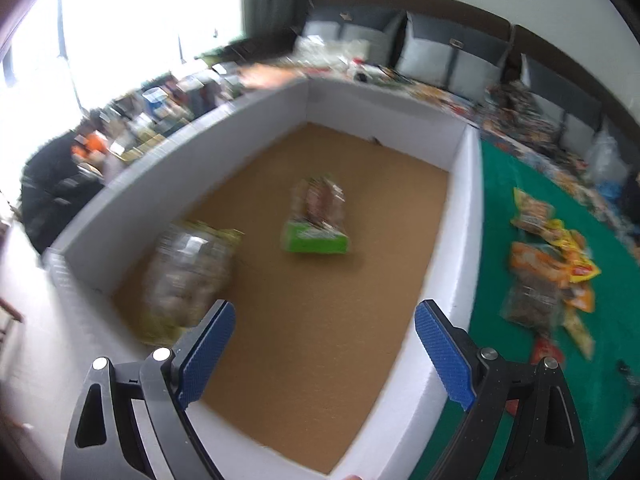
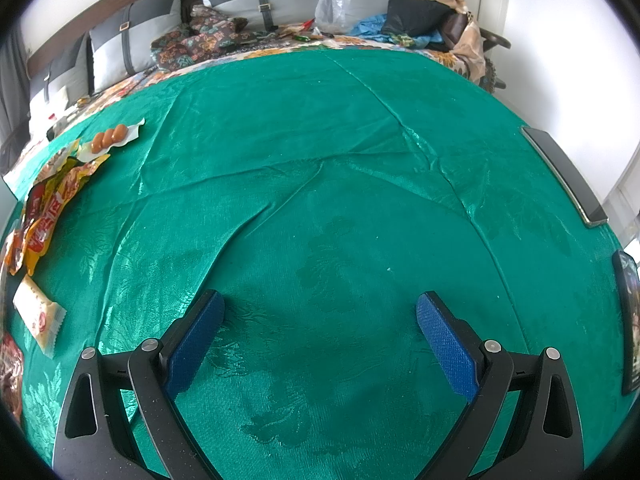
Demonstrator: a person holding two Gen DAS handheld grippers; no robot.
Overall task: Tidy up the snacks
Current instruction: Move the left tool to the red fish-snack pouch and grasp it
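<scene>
Two snack packs (image 1: 316, 216) in box (image 1: 466, 216) (white-walled)

Left gripper (image 1: 324, 320) is hanging wide open over a white-walled box with a brown cardboard floor (image 1: 466, 184). Inside sit a green-bottomed clear snack bag (image 1: 318, 216) and a blurry clear bag (image 1: 186, 276), apart. Colourful yellow-orange snack packets (image 1: 548, 252) lie piled on green cloth (image 1: 496, 208) outside the right wall.

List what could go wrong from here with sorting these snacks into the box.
1. The snack pile overlaps loosely on the slick green cloth, so one grab may drag its neighbours.
2. The clear bag lies close under the left gripper; lowering could crush it.
3. The right gripper hovers far from any snack.
</scene>
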